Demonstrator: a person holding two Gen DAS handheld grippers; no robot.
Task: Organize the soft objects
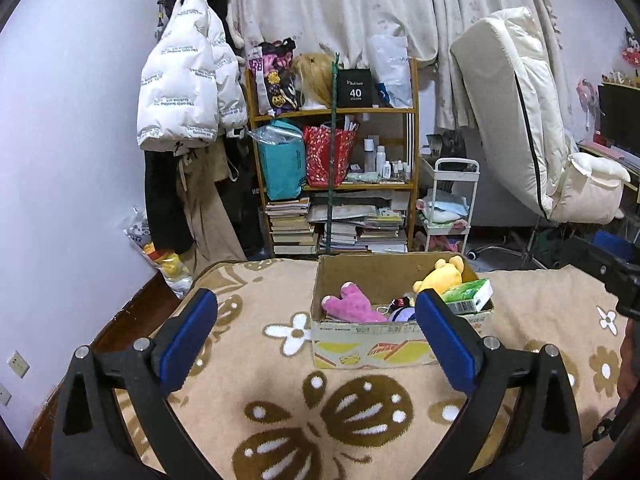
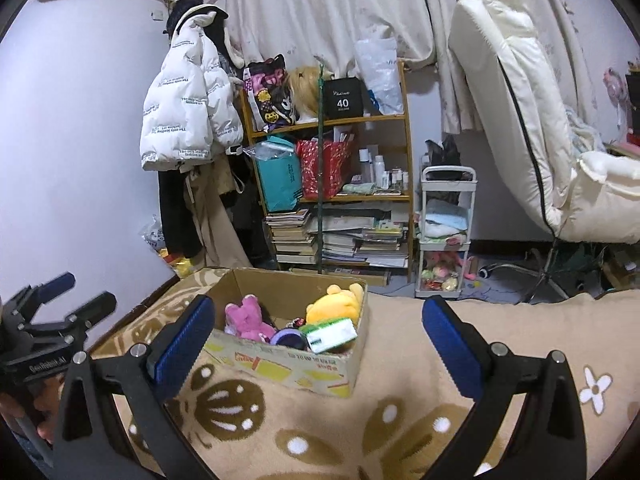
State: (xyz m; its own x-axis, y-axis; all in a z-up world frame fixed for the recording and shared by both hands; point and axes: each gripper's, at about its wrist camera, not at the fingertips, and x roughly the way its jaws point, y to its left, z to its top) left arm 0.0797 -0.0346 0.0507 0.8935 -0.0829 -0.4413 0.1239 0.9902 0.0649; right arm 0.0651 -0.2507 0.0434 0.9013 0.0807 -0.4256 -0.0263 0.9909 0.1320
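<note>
Cardboard box is sitting on the flower blanket, holding a pink plush at 9 o'clock, a yellow plush at 1 o'clock, a green tissue pack at 3 o'clock. Left gripper and right gripper are both hanging spread wide, gripping nothing.

Pale wall with hung coats, a cluttered wooden shelf before drawn curtains, and a white recliner beside a cart.
</note>
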